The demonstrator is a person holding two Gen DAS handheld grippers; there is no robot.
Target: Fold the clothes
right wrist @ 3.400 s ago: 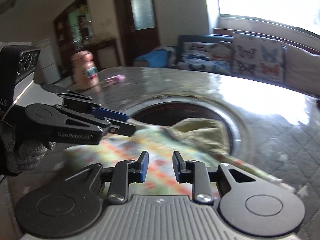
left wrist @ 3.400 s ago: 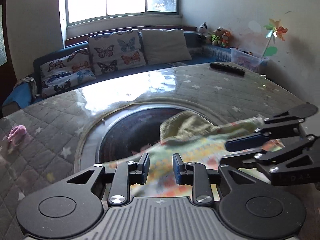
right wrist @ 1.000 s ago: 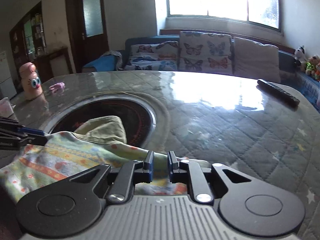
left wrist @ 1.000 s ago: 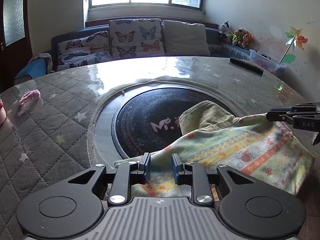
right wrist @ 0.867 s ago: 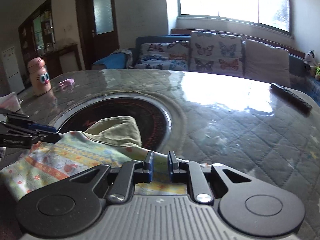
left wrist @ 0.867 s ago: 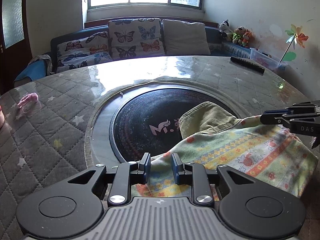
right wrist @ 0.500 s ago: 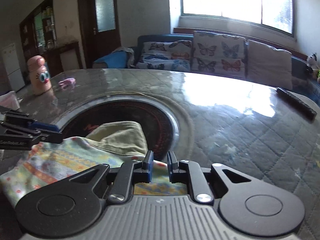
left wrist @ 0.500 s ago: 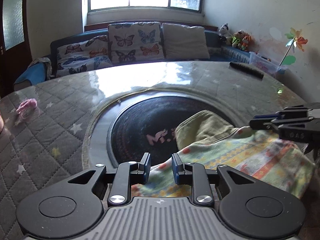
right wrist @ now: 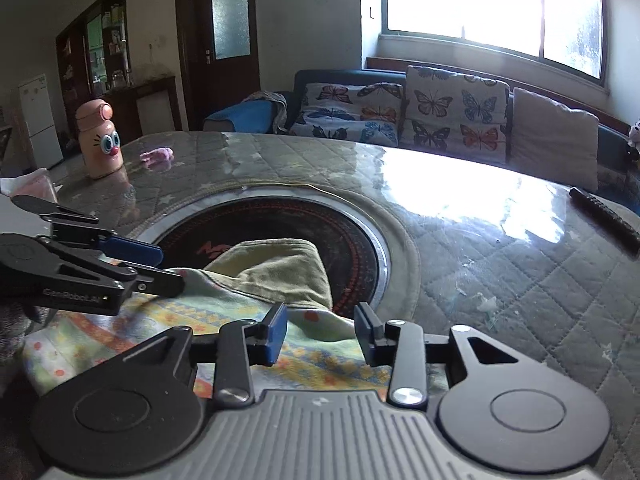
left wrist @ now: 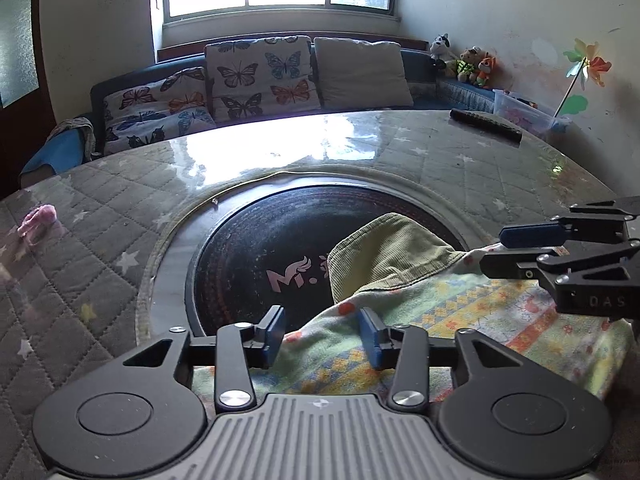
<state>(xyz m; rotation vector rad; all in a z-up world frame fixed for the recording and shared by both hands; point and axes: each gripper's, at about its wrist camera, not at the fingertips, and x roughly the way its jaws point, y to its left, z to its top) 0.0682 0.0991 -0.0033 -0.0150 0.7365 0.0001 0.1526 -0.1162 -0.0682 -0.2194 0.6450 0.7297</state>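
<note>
Garment: a patterned garment (left wrist: 460,320) with an olive corduroy part (left wrist: 384,256) lies on the round quilted surface (left wrist: 440,168), its olive end over the dark centre disc (left wrist: 256,240).
Left gripper (left wrist: 322,332): fingers spread apart, straddling the garment's near edge beside the disc.
Right gripper (right wrist: 320,330): fingers likewise apart over the cloth, not clamped.
Remote (left wrist: 486,124): beyond the disc, near the surface's far rim.
Pink bottle (right wrist: 100,144): left of the disc, upright.
</note>
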